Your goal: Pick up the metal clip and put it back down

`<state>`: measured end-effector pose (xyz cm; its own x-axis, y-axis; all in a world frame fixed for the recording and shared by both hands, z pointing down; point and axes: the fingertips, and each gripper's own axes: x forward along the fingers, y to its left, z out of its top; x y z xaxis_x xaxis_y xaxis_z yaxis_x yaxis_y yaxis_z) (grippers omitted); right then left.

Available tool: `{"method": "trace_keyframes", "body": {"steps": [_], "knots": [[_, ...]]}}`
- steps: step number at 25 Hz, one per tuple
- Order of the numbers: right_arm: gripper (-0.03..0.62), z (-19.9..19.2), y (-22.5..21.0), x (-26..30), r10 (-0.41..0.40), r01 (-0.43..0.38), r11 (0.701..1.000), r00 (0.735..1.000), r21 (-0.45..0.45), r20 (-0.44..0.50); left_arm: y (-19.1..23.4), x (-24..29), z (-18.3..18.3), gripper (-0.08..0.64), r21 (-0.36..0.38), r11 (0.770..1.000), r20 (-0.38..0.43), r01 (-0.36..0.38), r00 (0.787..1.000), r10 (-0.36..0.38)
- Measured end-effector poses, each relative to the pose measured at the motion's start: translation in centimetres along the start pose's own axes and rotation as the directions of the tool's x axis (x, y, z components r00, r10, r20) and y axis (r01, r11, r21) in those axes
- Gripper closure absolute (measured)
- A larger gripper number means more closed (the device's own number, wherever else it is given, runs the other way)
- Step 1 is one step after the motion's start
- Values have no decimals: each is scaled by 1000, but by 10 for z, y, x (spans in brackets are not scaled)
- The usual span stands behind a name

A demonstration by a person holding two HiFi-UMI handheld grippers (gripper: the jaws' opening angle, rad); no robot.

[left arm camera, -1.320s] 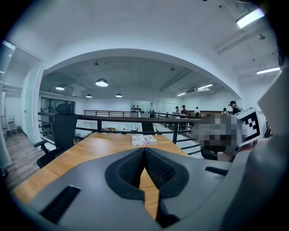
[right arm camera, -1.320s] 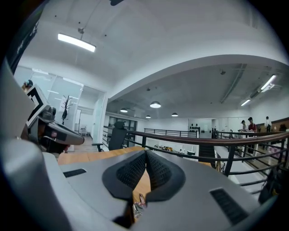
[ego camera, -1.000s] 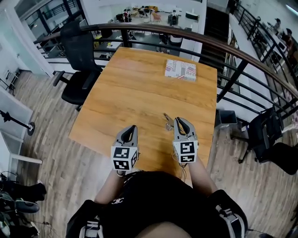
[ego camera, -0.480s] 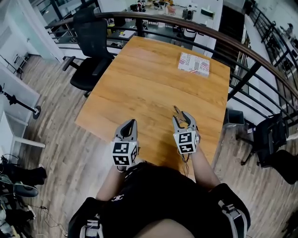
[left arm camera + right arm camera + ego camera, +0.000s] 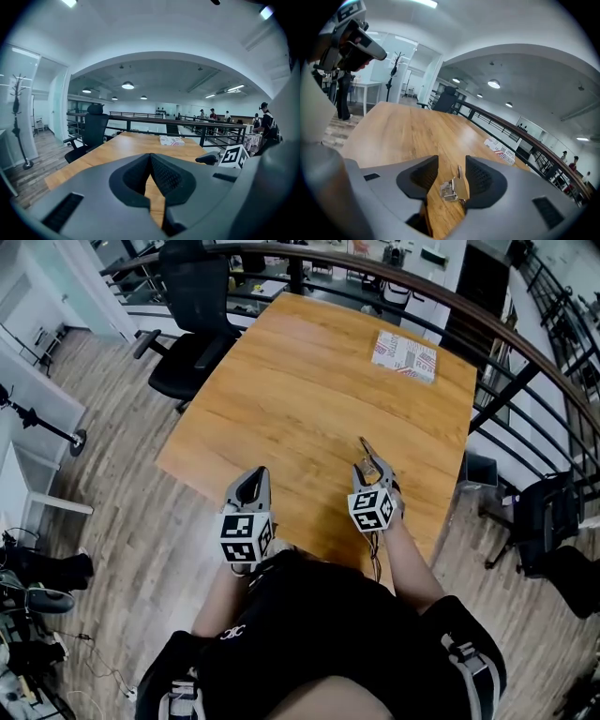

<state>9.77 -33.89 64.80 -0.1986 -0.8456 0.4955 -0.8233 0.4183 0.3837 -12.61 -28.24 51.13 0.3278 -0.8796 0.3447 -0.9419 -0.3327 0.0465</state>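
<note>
Honey-coloured wood of the table (image 5: 281, 381) spreads beside a dark railing. Near its close edge the right claw (image 5: 452, 161) sits low, its jaws just opened and released around the metal clip (image 5: 453, 187), which lies on the table between them, apparently because it is being set back down. The left claw (image 5: 150, 157), clenched tip to tip on nothing, hangs apart to the left, likely kept clear as it has no part here; small and silvery, the clip shows a folded shiny body with a slim arm pointing away.
</note>
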Motion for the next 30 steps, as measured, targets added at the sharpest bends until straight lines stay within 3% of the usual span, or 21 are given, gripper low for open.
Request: {"method": "trace_keyframes", "body": {"steps": [8,12,17,24,30], "knots": [[393,-52,10,22,-14,9,999,989,-36,-150,3,-3,-4,546,-9,1000,-9,-13,1000,13],[357,-75,6,32,-37,31,999,975,-29,-220,4,-1,-4,546,-10,1000,-14,-17,1000,17],[356,-91,2,43,-58,56,998,962,-15,-268,4,3,-3,546,-3,1000,-14,-19,1000,19],[406,-109,-12,58,-122,124,992,931,-17,-345,2,10,-1,546,4,1000,-17,-12,1000,12],[443,-115,-17,66,-142,131,990,924,-54,-356,-4,14,-2,546,12,1000,-19,2,1000,-2]]}}
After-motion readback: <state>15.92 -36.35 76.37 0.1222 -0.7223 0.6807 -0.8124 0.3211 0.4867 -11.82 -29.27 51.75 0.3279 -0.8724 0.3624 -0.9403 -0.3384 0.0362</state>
